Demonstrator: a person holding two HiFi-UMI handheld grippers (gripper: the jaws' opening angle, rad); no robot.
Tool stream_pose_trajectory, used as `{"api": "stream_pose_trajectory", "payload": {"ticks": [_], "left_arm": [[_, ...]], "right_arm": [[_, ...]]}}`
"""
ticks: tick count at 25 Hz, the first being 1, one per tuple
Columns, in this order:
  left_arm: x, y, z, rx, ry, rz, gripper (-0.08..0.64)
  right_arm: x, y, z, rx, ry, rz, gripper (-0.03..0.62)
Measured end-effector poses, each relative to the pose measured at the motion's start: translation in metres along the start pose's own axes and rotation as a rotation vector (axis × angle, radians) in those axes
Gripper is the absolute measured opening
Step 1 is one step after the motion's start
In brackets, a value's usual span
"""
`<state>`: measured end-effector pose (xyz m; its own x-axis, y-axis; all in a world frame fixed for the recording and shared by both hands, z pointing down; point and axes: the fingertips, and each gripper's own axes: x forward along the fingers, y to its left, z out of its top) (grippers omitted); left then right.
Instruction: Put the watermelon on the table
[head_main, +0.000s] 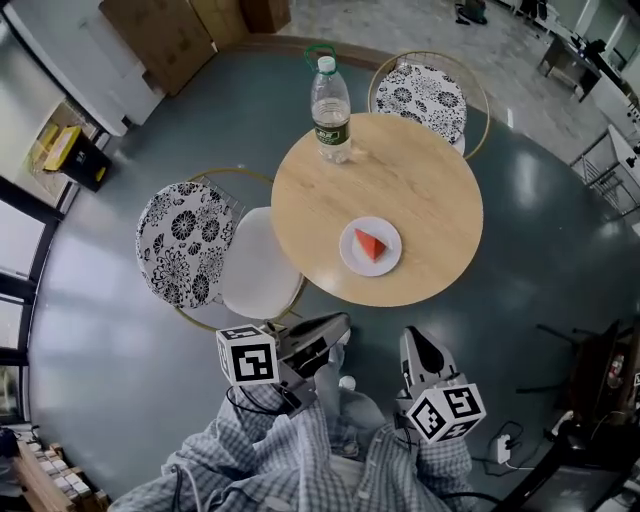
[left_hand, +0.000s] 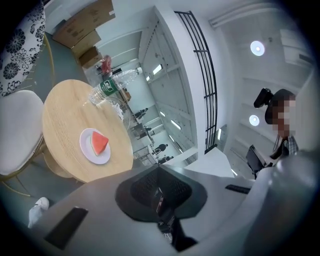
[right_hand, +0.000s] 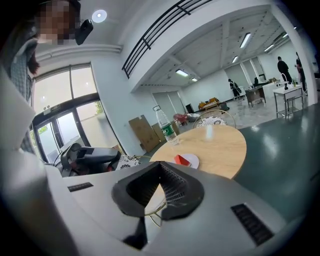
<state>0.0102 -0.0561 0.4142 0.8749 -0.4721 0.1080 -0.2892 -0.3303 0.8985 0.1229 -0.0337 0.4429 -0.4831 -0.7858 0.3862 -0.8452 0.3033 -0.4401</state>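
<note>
Both the left gripper (head_main: 338, 326) and the right gripper (head_main: 413, 338) are clenched empty, well apart from the watermelon (head_main: 370, 244).

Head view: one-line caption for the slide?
Watermelon slice on plate on table; left gripper, right gripper shut nearby.

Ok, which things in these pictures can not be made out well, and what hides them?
- Print on the bottle label: too small in every view.
- Table base: hidden under its top, head view.
- Far chair seat: partly behind the table, head view.
- Watermelon underside: against the plate, all views.
- People in the far hall: too small, right gripper view.
</note>
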Motion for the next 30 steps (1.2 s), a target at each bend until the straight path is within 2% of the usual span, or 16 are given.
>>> {"api": "stream_pose_trajectory", "payload": {"ticks": [4, 14, 18, 23, 30], "left_arm": [[-0.008, -0.023, -0.014, 0.046, -0.007, -0.027, 0.008], [-0.020, -0.056, -0.032, 0.080, -0.070, -0.046, 0.008], [-0.018, -0.067, -0.024, 0.106, -0.098, -0.050, 0.007], [-0.014, -0.080, -0.004, 0.182, -0.098, -0.055, 0.008], [-0.016, -0.096, 0.029, 0.231, -0.113, -0.085, 0.008]], "right_arm": [[-0.020, 0.010, 0.000, -0.004, -0.039, 0.008, 0.008], [-0.053, 0.038, 0.009, -0.052, -0.107, 0.032, 0.008], [-0.055, 0.041, 0.023, -0.070, -0.141, 0.034, 0.006], [-0.049, 0.048, 0.048, -0.092, -0.184, 0.039, 0.007], [-0.036, 0.067, 0.082, -0.112, -0.252, 0.072, 0.006]]}}
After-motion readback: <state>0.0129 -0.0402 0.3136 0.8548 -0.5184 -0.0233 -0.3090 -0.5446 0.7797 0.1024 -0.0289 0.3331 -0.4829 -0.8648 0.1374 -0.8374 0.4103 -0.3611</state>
